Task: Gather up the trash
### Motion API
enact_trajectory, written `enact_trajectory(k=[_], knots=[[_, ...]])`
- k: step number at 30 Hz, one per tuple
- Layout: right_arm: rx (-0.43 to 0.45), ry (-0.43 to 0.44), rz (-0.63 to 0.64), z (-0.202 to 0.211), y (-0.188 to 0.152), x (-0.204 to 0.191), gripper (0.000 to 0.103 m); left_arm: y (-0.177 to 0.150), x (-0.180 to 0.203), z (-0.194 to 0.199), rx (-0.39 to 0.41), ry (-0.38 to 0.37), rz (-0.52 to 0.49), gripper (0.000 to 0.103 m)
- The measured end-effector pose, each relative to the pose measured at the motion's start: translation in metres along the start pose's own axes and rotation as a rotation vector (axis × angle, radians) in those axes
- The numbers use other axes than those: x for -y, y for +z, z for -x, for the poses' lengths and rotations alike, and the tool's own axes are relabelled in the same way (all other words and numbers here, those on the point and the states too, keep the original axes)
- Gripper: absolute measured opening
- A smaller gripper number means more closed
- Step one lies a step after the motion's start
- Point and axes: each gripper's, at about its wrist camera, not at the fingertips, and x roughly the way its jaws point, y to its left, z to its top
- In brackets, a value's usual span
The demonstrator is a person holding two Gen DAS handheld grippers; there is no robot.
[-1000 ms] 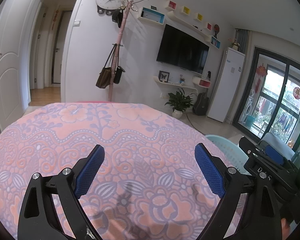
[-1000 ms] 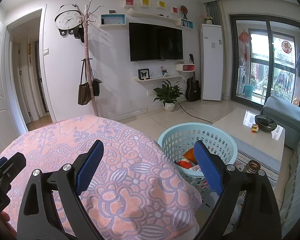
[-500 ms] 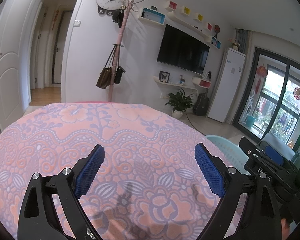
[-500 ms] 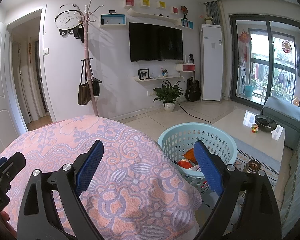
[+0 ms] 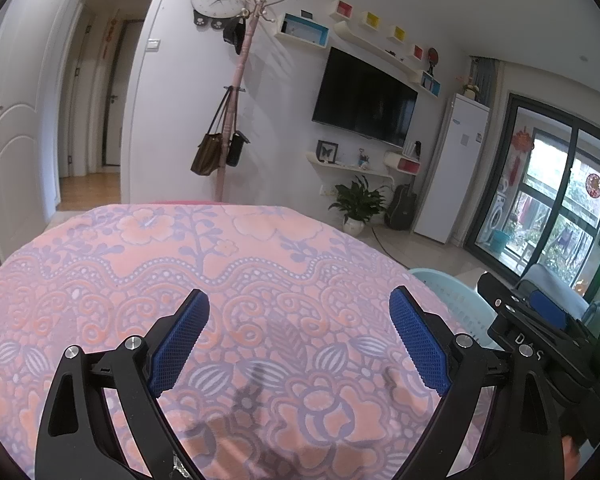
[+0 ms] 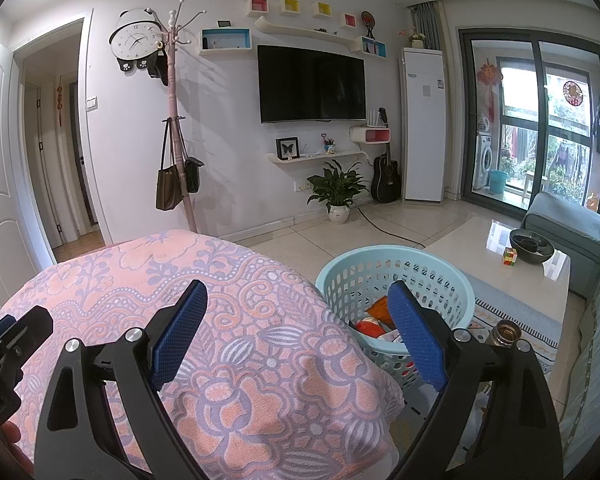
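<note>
A light blue plastic basket point(image 6: 424, 264) stands on the floor by the right edge of the pink floral-cloth table point(image 6: 172, 280). It holds several pieces of trash, orange and red wrappers point(image 6: 374, 322). My right gripper point(image 6: 298, 336) is open and empty, held above the table's right edge beside the basket. My left gripper point(image 5: 298, 340) is open and empty above the table cloth point(image 5: 220, 264). The basket's rim point(image 5: 452, 292) shows at the right in the left wrist view. No trash shows on the cloth.
A coffee table point(image 6: 496, 264) with a dark bowl and a puzzle cube stands right of the basket. A glass jar point(image 6: 508, 332) sits on the rug. A grey sofa point(image 6: 568, 236), a coat stand point(image 6: 176, 128) and a potted plant point(image 6: 338, 192) are farther off.
</note>
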Motion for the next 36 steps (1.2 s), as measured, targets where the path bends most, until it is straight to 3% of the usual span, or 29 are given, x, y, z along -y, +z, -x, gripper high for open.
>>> enact_trajectory(k=[24, 36], knots=[[0.000, 0.001, 0.000, -0.0001, -0.0001, -0.0003, 0.088, -0.0029, 0.0029, 0.0006, 0.006, 0.015, -0.009, 0.089], [0.000, 0.001, 0.001, -0.0002, -0.0002, -0.0005, 0.088, -0.0034, 0.0057, 0.0028, 0.011, 0.078, -0.017, 0.089]])
